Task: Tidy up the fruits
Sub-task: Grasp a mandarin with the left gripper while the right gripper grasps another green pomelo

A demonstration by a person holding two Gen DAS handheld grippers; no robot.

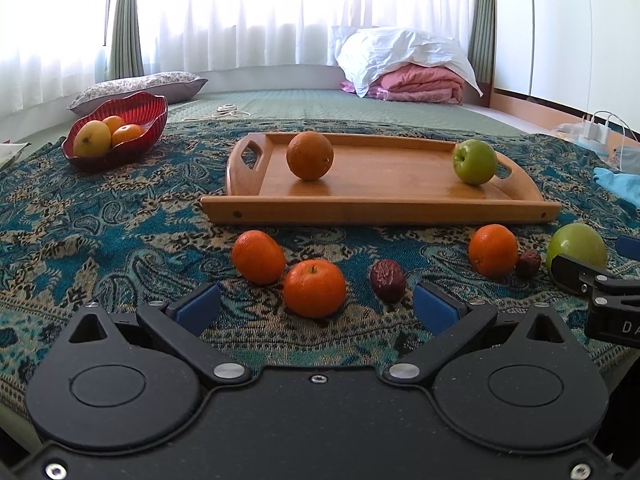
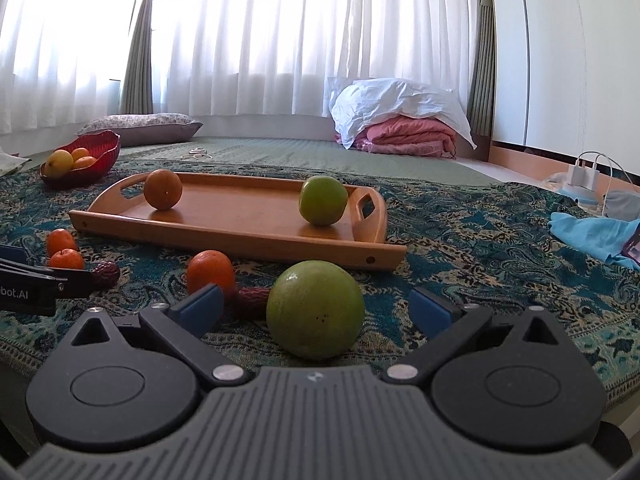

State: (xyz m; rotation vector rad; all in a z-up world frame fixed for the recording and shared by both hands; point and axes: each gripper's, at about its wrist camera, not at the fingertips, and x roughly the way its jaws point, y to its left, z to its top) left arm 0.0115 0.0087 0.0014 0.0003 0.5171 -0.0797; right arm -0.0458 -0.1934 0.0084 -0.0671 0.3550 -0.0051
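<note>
Right now our right gripper, jaws wide & empty, has the green apple dead ahead betw. its pads on the cloth, while the left gripper, also spread, faces a tangerine; apple's underside is hidden.

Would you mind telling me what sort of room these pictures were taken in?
Most likely a bedroom or home living space: a pillow and folded pink bedding lie by a curtained window, and the fruit sits on a patterned cloth.
</note>
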